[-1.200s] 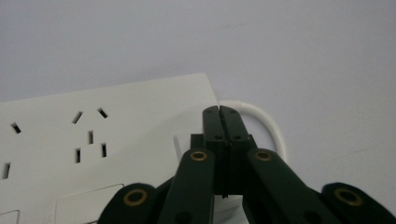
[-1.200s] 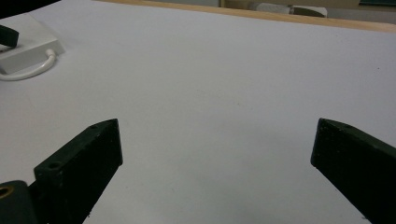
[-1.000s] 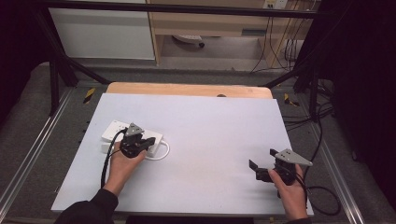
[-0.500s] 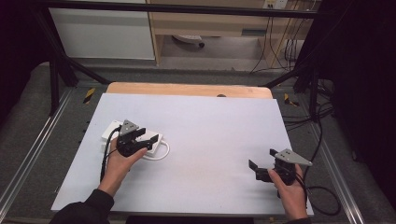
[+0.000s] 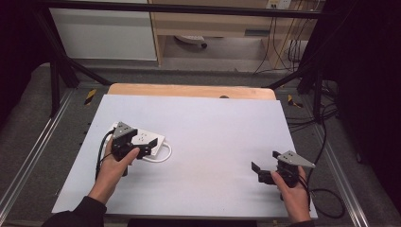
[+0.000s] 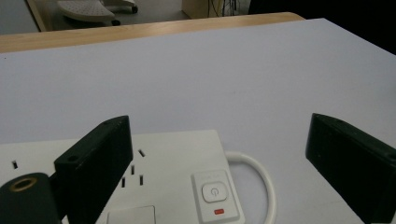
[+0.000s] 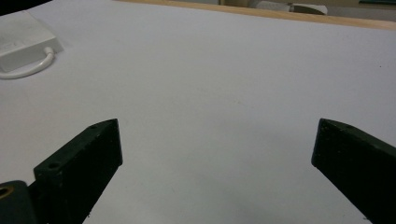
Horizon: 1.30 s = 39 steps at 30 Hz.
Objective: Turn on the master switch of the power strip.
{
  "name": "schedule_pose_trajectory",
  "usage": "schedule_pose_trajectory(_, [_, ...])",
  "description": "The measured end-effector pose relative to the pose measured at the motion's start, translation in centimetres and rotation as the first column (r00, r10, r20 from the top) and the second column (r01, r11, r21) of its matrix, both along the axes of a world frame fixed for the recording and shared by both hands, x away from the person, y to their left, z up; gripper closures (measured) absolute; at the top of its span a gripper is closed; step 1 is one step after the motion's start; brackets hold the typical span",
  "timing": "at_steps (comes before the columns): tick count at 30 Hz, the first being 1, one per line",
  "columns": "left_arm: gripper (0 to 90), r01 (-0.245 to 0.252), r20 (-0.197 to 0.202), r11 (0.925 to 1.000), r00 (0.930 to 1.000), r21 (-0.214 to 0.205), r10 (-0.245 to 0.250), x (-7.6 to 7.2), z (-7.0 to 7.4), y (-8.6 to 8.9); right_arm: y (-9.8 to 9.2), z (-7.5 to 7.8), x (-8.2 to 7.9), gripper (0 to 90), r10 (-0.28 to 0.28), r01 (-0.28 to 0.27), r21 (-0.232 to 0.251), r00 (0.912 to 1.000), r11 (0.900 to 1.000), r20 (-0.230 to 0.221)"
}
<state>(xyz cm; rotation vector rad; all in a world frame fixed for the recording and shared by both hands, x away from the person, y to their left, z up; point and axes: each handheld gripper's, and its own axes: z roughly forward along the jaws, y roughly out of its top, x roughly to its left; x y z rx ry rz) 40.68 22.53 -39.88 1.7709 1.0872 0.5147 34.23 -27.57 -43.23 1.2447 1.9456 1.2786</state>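
Power strip (image 6: 154,186) beneath wide-open left tool (image 6: 224,172)

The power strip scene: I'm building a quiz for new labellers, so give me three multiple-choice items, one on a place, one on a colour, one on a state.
1. Where does the power strip lie on the table?
A. its left part
B. its right edge
C. its far middle

2. What colour is the small mark under the strip's power button?
A. green
B. red
C. blue

3. How do the jaws of the left hand-held gripper stand?
A. shut on the strip
B. shut on nothing
C. open above the strip

Key: A, the high view shows it by the left hand; B, the left gripper view shows a red mark; C, the jaws, just opened, stand wide apart.
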Motion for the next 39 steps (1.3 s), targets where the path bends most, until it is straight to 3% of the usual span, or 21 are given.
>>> schedule_pose_trajectory(9, [7.4,-0.002,0.016,0.9998,0.9999,0.017,0.002,-1.6,0.8,0.8,0.1,0.0,0.0,2.3,0.0,0.0,-0.002,1.0,1.0,-0.001])
schedule_pose_trajectory(22, [7.4,-0.02,0.032,0.9998,0.9993,-0.006,0.02,-3.9,1.6,2.8,0.1,0.0,0.0,2.3,-0.002,0.002,-0.002,1.0,1.0,-0.002])
schedule_pose_trajectory(39, [7.6,-0.056,0.046,0.998,0.9973,-0.029,0.057,-6.6,1.4,6.1,0.1,-0.1,0.0,2.3,-0.004,0.004,-0.007,1.0,1.0,-0.002])
